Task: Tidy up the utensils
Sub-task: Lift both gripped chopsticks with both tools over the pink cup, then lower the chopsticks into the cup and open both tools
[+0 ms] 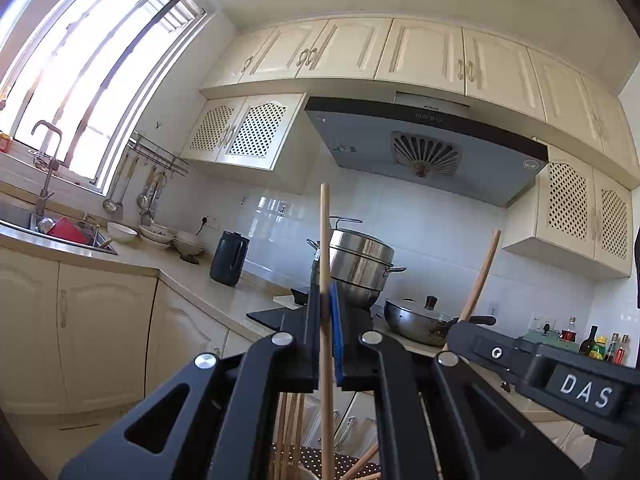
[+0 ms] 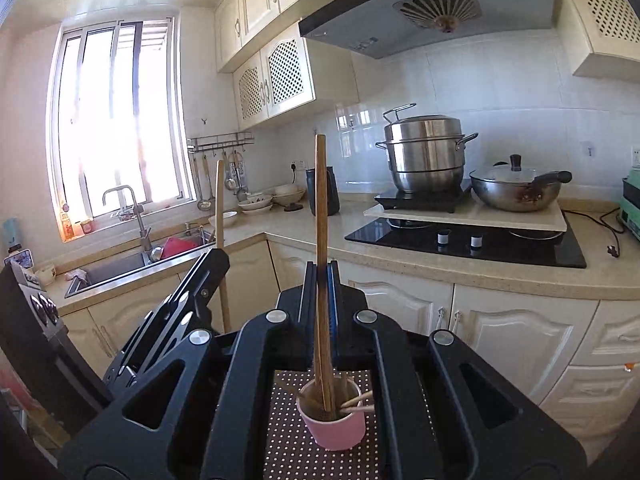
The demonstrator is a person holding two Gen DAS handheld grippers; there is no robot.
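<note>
My left gripper is shut on a pale wooden chopstick that stands upright; several more chopsticks show below it. My right gripper is shut on a darker wooden chopstick, also upright, its lower end inside a pink cup that holds several chopsticks. The cup stands on a brown dotted mat. The right gripper with its chopstick shows at the right of the left wrist view. The left gripper and its chopstick show at the left of the right wrist view.
A kitchen counter runs behind, with a black hob, a steel steamer pot and a lidded wok. A dark jug, bowls and a sink with tap are to the left. A range hood hangs above.
</note>
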